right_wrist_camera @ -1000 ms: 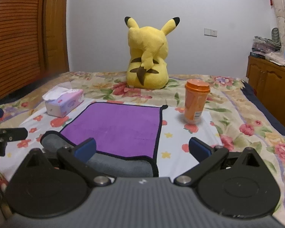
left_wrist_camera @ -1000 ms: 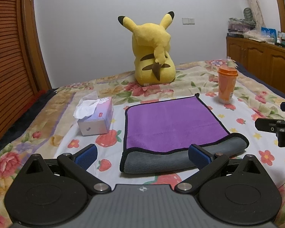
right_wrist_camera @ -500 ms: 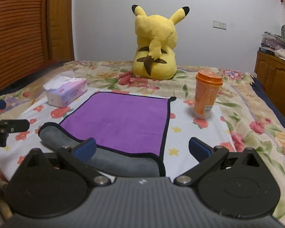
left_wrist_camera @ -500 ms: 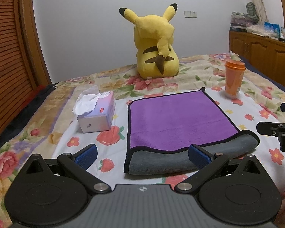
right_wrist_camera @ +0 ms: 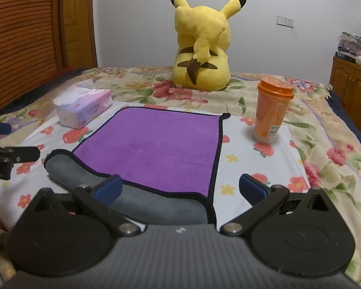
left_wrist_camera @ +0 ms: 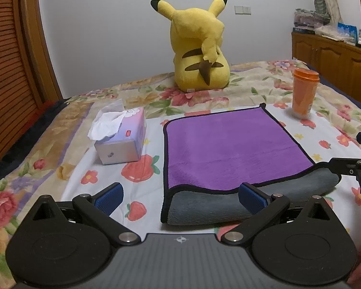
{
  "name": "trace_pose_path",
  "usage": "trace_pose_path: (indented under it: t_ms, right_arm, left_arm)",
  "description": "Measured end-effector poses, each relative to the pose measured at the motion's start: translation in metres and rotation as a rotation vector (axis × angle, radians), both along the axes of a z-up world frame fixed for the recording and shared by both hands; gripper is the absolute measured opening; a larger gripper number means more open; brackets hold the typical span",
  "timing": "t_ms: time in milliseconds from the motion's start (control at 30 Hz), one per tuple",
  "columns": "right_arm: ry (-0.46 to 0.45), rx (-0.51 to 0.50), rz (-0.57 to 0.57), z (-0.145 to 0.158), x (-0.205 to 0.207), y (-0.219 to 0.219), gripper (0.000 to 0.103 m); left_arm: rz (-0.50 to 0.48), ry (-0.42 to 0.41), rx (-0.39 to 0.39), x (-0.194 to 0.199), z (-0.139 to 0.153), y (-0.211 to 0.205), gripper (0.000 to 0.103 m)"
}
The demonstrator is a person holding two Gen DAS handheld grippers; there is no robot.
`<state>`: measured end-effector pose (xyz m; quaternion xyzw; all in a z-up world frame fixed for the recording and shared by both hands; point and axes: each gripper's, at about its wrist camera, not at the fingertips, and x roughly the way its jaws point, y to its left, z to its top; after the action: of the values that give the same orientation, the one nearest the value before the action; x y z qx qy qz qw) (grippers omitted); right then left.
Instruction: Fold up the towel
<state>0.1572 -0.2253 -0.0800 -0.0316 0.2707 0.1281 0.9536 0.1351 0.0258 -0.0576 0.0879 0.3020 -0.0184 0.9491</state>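
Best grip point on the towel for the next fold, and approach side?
Judging by its pose, grip the towel at its near rolled gray edge, one corner per gripper, coming in low from the near side; that edge bulges off the bedspread, the rest lies flat.

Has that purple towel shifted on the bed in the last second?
No. The purple towel keeps its spacing from the tissue box and orange cup; only the cameras moved.

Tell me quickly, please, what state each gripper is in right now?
Left gripper: open, holding nothing.
Right gripper: open, holding nothing.
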Motion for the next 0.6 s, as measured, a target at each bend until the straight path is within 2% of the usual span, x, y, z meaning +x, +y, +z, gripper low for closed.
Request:
trace_pose_path:
  t_ms: [400,500,567,600]
  right_arm:
    - [0.070,-0.011,0.015,-0.014,0.020,0.002,0.103]
    - [0.087,-0.014,0.021,-0.017,0.022,0.002,0.102]
    - [0.096,-0.017,0.025,-0.019,0.025,0.003,0.099]
    - [0.102,-0.017,0.028,-0.020,0.027,0.003,0.092]
  left_arm:
    - [-0.019,0.069,-0.030,0.027,-0.016,0.012,0.103]
    - [-0.020,0.084,-0.039,0.034,-0.019,0.015,0.100]
    - [-0.019,0.095,-0.048,0.037,-0.022,0.018,0.098]
    - [-0.018,0.101,-0.052,0.039,-0.023,0.019,0.097]
